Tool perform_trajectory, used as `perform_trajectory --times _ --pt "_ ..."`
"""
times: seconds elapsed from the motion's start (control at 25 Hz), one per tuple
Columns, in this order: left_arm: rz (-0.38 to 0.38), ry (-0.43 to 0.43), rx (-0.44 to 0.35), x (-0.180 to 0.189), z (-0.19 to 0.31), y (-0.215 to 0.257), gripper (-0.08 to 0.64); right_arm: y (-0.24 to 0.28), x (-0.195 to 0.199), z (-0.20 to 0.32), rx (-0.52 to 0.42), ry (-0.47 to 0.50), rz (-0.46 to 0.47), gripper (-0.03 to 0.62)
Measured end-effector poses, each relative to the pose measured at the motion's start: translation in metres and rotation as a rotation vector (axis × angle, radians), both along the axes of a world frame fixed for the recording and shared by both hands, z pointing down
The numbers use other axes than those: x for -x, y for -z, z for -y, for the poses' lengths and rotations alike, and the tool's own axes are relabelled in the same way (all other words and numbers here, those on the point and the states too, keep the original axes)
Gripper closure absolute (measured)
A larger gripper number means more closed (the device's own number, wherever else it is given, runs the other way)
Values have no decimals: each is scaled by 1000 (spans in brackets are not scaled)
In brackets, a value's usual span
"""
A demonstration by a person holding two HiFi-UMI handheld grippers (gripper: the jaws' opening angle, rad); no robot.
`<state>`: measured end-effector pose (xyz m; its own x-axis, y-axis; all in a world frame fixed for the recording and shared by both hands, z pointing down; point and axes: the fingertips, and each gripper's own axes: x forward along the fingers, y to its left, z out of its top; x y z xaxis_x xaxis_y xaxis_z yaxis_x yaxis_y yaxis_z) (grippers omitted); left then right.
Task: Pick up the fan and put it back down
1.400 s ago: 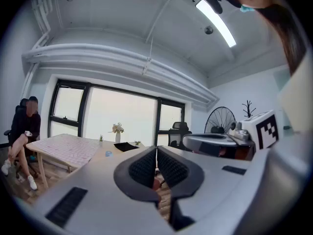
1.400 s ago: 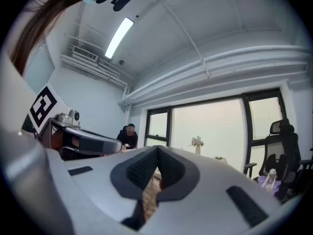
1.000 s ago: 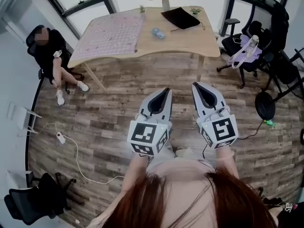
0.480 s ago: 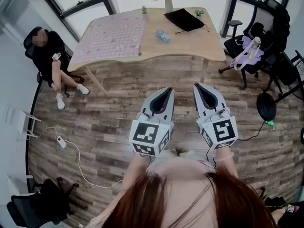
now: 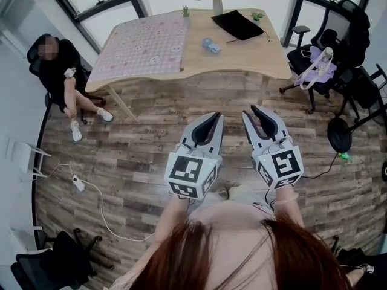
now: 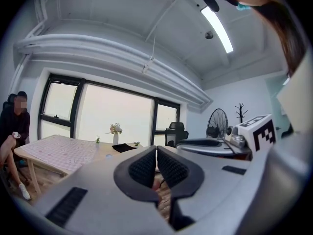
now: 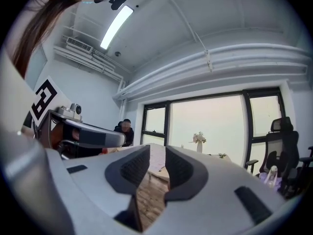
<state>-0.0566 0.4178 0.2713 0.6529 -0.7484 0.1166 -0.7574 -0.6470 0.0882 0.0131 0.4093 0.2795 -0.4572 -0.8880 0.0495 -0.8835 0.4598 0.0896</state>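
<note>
The fan (image 6: 217, 125) stands on the floor, well apart from both grippers. The left gripper (image 5: 213, 117) has its jaws shut, empty. The right gripper (image 5: 256, 111) jaws have just been opening, a narrow gap, nothing inside. This fits before lifting or after putting down.

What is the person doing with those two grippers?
A person holds a gripper in each hand, out over the wooden floor, facing a wooden table. Neither one holds anything. The left gripper has its jaws shut together. The right gripper has just been opening its jaws, with nothing between them. The black fan stands off to the person's right, untouched.
</note>
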Motion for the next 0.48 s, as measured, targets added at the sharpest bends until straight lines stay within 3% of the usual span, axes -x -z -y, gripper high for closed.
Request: perform_trajectory --times 0.48 --pt "7 -30 25 -13 41 -10 546 -15 -7 45 38 10 4 427"
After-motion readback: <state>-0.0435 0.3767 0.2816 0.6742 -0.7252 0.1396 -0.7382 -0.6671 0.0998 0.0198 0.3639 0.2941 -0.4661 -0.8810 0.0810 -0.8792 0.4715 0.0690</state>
